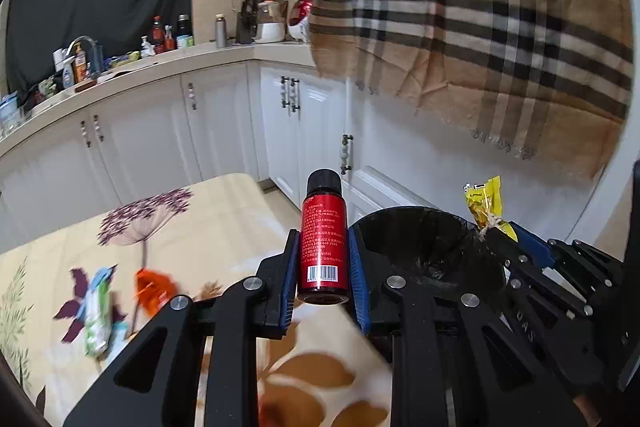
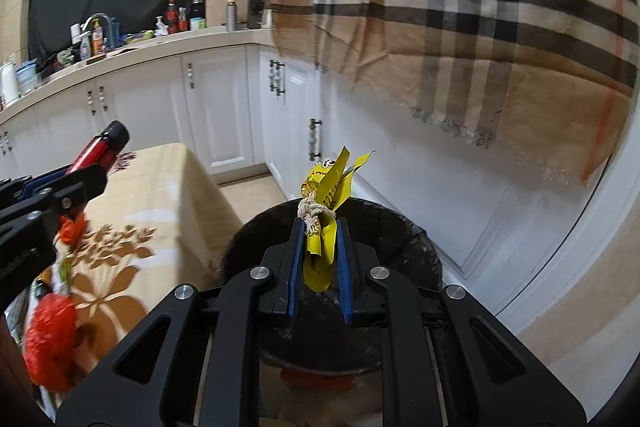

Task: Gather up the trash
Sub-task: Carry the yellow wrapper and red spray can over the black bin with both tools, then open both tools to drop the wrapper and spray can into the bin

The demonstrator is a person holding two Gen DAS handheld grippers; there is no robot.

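Left tool: black linkage arms, blue ribbed pads, clenched on a small red metallic cylindrical bottle with a black ribbed screw cap. Bottle stands upright between the pads, barcode label near its base, cap well above the pad tips. It sits over the edge of the tabletop, just beside the bin.

Right tool: same build, clamped on a crumpled yellow glossy plastic wrapper tied with a knot of pale twine. Wrapper is creased and folded; its upper flaps fan out above the pads, the lower curl hangs between them. The knot rests at the pad tips. In the left wrist view the same wrapper shows at the right, over the bin's far rim.

Round bin lined with a black plastic bag: directly beneath the right tool; liner is wrinkled and slightly shiny. Interior is dark; contents cannot be told. In the left wrist view its opening lies just right of the bottle.

Tabletop under a cream cloth printed with brown and purple flowers: carries a crumpled orange-red plastic piece and a green-and-white wrapper, both blurred.

Behind: white panelled cabinets and a tan checked cloth with fringed edge hanging on the right.
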